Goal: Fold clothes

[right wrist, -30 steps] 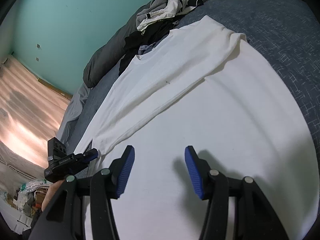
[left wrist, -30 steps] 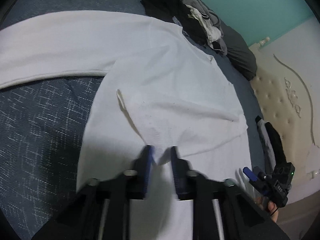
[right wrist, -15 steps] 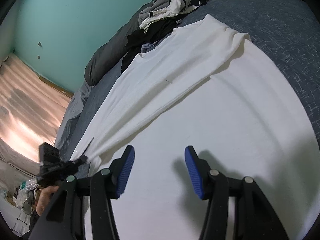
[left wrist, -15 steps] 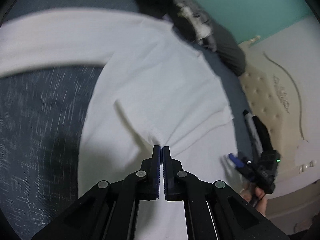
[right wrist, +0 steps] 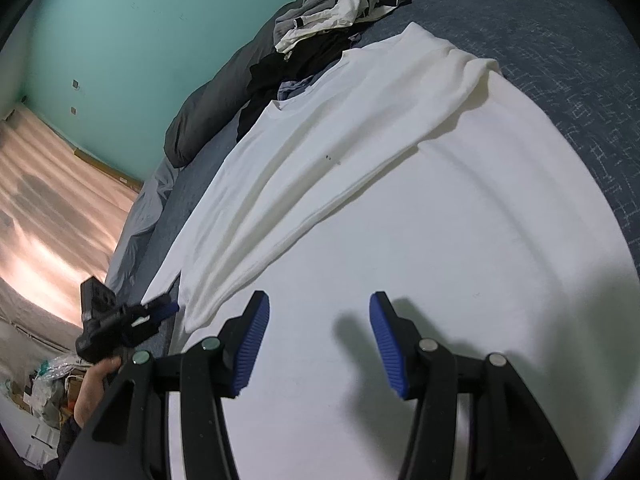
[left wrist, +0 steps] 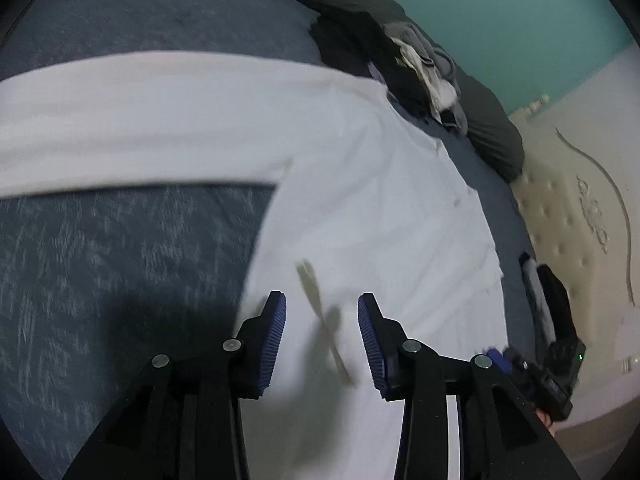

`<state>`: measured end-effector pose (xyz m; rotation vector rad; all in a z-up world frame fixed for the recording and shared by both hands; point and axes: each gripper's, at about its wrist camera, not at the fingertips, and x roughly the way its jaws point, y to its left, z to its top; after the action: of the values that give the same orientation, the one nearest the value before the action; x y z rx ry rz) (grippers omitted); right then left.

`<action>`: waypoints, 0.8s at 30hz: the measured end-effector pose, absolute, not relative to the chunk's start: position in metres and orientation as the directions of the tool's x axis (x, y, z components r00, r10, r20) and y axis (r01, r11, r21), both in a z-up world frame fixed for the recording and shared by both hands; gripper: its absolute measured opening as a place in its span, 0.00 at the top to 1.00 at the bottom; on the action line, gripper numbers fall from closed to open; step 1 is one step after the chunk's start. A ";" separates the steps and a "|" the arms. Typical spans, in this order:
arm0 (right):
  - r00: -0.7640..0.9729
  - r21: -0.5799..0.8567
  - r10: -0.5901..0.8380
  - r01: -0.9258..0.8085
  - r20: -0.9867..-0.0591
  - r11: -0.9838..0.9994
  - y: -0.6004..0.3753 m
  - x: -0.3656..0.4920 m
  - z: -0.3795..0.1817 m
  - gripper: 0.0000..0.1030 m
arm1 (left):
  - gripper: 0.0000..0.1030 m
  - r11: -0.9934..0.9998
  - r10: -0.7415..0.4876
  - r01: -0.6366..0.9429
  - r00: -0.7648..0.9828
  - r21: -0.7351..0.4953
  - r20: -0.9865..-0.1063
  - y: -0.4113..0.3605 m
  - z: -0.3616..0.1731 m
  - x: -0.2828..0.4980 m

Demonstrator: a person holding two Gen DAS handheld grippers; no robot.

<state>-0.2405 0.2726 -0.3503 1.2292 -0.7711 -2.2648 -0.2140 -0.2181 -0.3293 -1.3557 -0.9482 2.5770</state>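
While the white shirt [right wrist: 440, 240] lies spread on the bed [right wrist: 560, 40] with one sleeve folded across its middle, both the left claw [left wrist: 322, 320] and right claw [right wrist: 319, 320] hover spread and empty, so a careless pinch could drag that loose sleeve askew.

a dark blue patterned bed cover [right wrist: 580, 52] spreads beneath a teal painted wall [right wrist: 140, 40]. a cream tufted headboard [left wrist: 580, 216] stands beside the bed, and a dark grey rolled duvet [right wrist: 208, 116] lies along the wall.
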 end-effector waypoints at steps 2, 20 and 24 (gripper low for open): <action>-0.500 0.657 -0.616 0.119 -0.608 -0.745 0.273 -0.241 -0.351 0.49 | 0.60 -0.821 0.315 0.208 -0.613 -0.532 -0.725 -0.219 -0.330 -0.221; -0.429 0.707 -0.673 0.105 -0.602 -0.700 0.238 -0.245 -0.352 0.48 | 0.97 -0.812 0.309 0.195 -0.656 -0.550 -0.689 -0.224 -0.326 -0.229; -0.380 0.732 -0.701 0.087 -0.603 -0.676 0.204 -0.252 -0.350 0.48 | 0.97 -0.810 0.321 0.191 -0.647 -0.555 -0.692 -0.222 -0.328 -0.231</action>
<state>-0.2524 0.2044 -0.3502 1.3423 -0.8437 -2.0916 -0.2306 -0.2221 -0.3282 -1.2838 -0.9383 2.6205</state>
